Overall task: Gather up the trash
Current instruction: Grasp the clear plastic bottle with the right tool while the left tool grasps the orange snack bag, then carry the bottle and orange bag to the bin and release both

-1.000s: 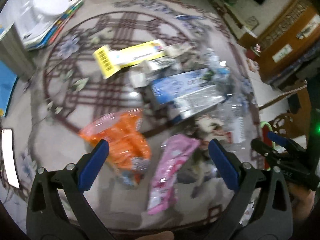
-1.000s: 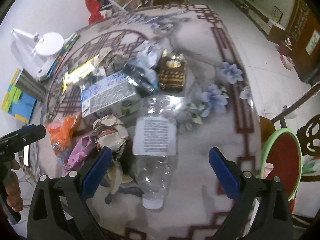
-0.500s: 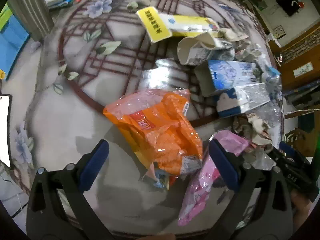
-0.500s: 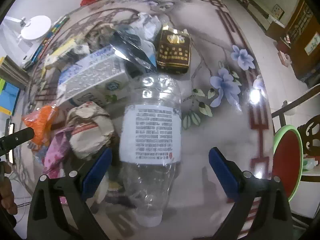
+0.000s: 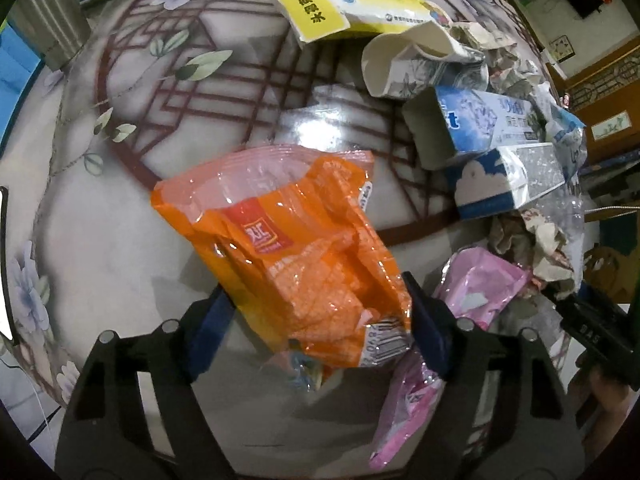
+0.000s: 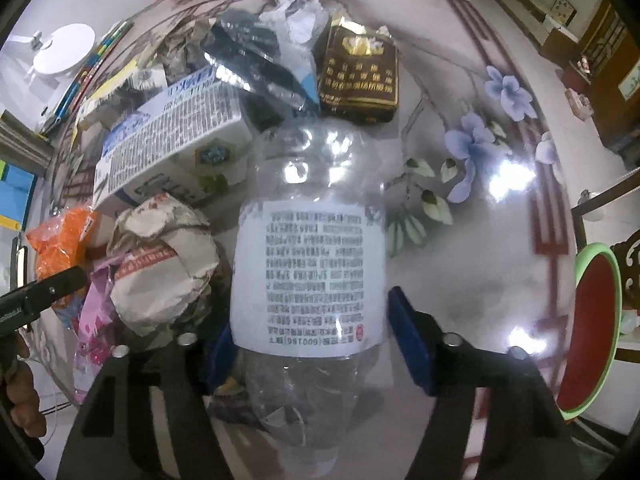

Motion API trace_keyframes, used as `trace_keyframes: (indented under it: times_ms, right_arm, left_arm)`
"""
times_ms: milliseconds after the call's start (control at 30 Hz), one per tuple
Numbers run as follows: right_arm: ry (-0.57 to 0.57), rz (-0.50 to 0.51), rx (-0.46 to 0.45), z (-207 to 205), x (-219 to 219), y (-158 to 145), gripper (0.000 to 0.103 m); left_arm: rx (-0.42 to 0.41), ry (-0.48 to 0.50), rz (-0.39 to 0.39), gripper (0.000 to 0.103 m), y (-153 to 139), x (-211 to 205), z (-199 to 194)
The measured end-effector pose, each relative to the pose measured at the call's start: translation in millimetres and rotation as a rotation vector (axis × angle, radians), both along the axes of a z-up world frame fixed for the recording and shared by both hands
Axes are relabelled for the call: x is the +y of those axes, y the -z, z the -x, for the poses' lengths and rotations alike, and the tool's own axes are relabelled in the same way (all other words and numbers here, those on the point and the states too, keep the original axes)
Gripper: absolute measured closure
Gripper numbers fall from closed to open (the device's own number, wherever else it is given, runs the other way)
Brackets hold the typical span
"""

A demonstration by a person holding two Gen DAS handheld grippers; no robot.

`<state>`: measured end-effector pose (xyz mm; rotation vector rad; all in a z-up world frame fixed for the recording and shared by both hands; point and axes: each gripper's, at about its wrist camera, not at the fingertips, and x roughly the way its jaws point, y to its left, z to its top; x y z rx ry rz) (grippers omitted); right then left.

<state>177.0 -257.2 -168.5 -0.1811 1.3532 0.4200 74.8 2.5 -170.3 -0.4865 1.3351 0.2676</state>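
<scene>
An orange plastic snack bag (image 5: 304, 256) lies on the patterned table, its lower end between the blue pads of my left gripper (image 5: 318, 330), whose jaws stand close on both sides of it. A clear plastic bottle (image 6: 308, 272) with a white label lies between the pads of my right gripper (image 6: 310, 340); the jaws stand a little wider than the bottle, the right pad just apart from it. A pink wrapper (image 5: 452, 320) lies right of the orange bag. The orange bag also shows in the right wrist view (image 6: 60, 240).
A yellow box (image 5: 352, 8), crushed paper cup (image 5: 416, 64) and blue-white cartons (image 5: 492, 148) lie beyond. Crumpled paper wrapper (image 6: 160, 264), a carton (image 6: 172, 140), dark cigarette pack (image 6: 358, 76) surround the bottle. A red-green chair seat (image 6: 588, 320) stands beside the table's right edge.
Both grippers moved forward and down: the left onto the orange bag, the right around the bottle. Both jaws have narrowed from wide open.
</scene>
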Motion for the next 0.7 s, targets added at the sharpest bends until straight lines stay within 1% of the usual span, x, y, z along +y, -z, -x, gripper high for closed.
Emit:
trace_keyframes:
  times_ms: [33,167,267,467,600,700]
  right_arm:
    - [-0.001,0.002,-0.005,1.1,0.1,-0.2,0.045]
    - [0.012,-0.012,-0.002,2.4,-3.0,-0.8,0.046]
    - [0.013,-0.021,-0.005,2.8,-2.2,-4.8,0.046]
    - [0.018,-0.056,-0.029,3.6,-1.6,-25.5,0.046]
    - [0.014,-0.086,-0.048,4.7,-4.8,-41.9,0.046]
    - [0.009,-0.099,-0.075,10.4,-4.7,-54.9,0.046]
  left_arm:
    - [-0.004,0.002,0.002,0.028,-0.6,0.6,1.4]
    - [-0.008,0.011,-0.008,0.03,-4.3,0.0,2.5]
    - [-0.023,0.018,-0.03,0.031,-12.7,3.7,2.2]
    - [-0.065,0.033,-0.073,0.031,-34.8,5.9,2.9]
    - [-0.094,0.052,-0.101,0.031,-50.1,-0.1,2.5]
    - [-0.119,0.056,-0.107,0.031,-59.7,-6.3,2.9]
